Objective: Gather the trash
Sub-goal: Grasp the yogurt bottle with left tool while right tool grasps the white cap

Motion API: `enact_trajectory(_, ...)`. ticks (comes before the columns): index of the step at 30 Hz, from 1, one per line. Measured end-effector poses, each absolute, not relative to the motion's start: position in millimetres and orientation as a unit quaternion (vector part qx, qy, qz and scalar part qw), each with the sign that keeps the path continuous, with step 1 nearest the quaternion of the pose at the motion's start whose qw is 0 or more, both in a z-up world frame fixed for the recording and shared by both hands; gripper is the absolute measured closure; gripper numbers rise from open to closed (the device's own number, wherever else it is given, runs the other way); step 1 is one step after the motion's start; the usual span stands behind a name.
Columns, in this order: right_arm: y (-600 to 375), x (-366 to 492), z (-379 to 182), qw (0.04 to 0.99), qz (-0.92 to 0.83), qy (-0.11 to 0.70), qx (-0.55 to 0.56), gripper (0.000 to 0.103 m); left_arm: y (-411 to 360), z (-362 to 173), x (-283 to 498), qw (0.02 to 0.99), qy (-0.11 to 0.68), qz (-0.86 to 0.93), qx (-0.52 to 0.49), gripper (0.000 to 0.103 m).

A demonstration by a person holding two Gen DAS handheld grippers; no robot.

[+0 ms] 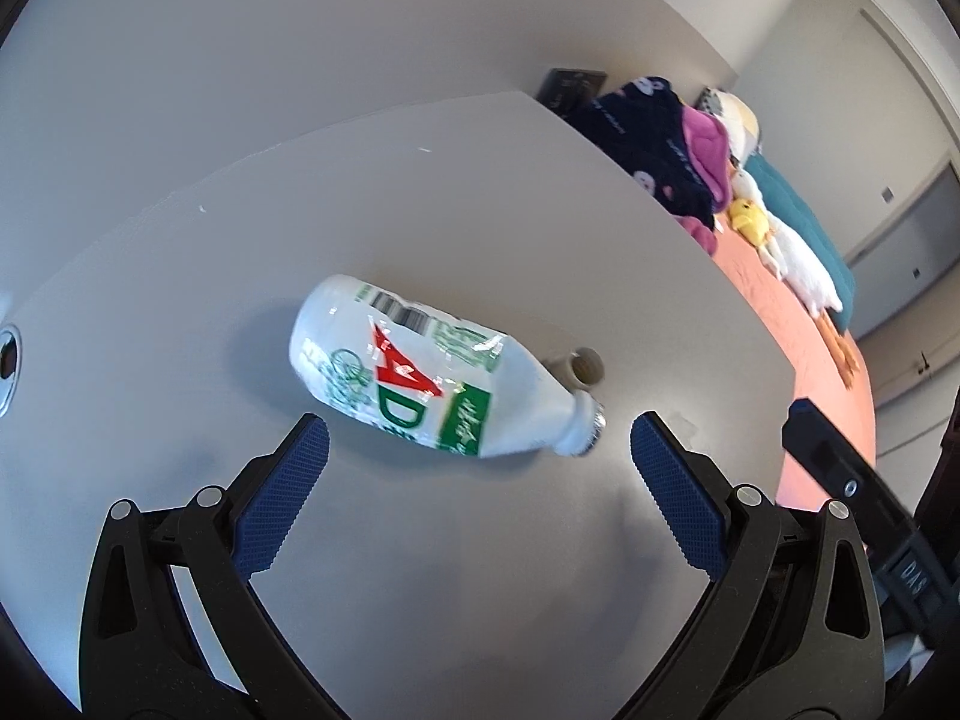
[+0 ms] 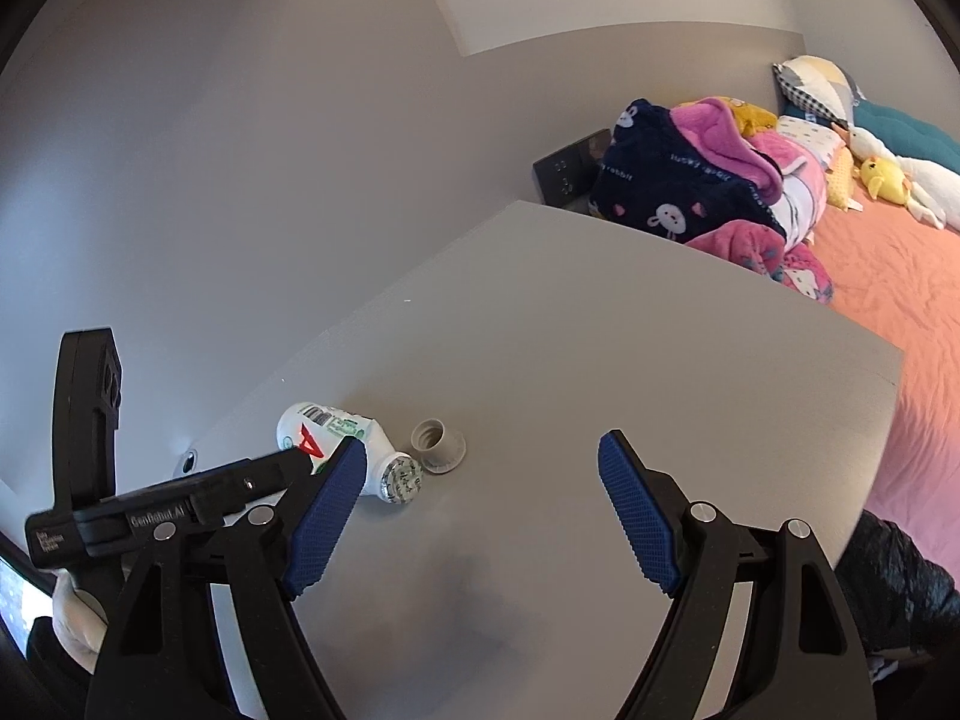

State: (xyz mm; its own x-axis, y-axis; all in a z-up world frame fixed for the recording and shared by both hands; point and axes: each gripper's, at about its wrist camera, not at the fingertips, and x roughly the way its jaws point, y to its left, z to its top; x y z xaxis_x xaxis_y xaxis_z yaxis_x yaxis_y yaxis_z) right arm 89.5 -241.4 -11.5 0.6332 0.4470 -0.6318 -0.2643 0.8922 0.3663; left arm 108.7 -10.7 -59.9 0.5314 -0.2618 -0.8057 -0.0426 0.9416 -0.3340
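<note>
Left wrist view: left gripper (image 1: 480, 438) jaws spread wide, blue pads (image 1: 282, 498) empty, nothing clamped. White plastic bottle (image 1: 432, 366) with red and green label lies on its side on the grey table (image 1: 420, 210), foil-sealed mouth pointing toward the right pad, body just beyond the fingertips and roughly between them, not touched. Loose grey cap (image 1: 587, 365) sits open-side up just behind the bottle neck, close to it. Part of the other black gripper (image 1: 840, 474) pokes in at the right edge. Bed with orange sheet (image 1: 798, 348) beside the table, piled with a navy blanket (image 1: 648, 138) and a yellow plush toy (image 1: 750, 219). Right wrist view: right gripper (image 2: 483, 468) jaws wide apart, empty, over bare table (image 2: 600, 330). Same bottle (image 2: 354, 450) lies left of centre, partly hidden by the right gripper's left pad (image 2: 327, 516) and by a finger of the left gripper (image 2: 180, 504). Cap (image 2: 438, 444) just right of the bottle mouth, contact unclear. Black wall socket panel (image 2: 570, 171) behind the table; black sleeve (image 2: 894, 588) at lower right.
</note>
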Motion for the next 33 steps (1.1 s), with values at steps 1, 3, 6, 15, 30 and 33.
enact_trajectory(1, -238, 94, -15, 0.895, 0.201, 0.382, 0.116, 0.023, -8, -62, 111, 0.859, 0.482, -0.057, -0.164, 0.006)
enact_trajectory(3, -232, 101, -20, 0.891, 0.210, 0.388, 0.107, 0.026, -2, -67, 118, 0.853, 0.490, -0.043, -0.175, 0.006)
enact_trajectory(6, -223, 109, -27, 0.888, 0.217, 0.394, 0.097, 0.027, 4, -73, 127, 0.845, 0.499, -0.025, -0.189, 0.006)
enact_trajectory(15, -197, 130, -42, 0.874, 0.240, 0.417, 0.072, 0.028, 13, -87, 150, 0.819, 0.523, 0.021, -0.234, 0.006)
enact_trajectory(30, -174, 154, -69, 0.860, 0.245, 0.447, 0.036, 0.038, 1, -97, 165, 0.807, 0.558, 0.080, -0.174, 0.008)
enact_trajectory(33, -169, 155, -72, 0.859, 0.246, 0.449, 0.019, 0.041, 6, -96, 162, 0.811, 0.557, 0.088, -0.155, 0.018)
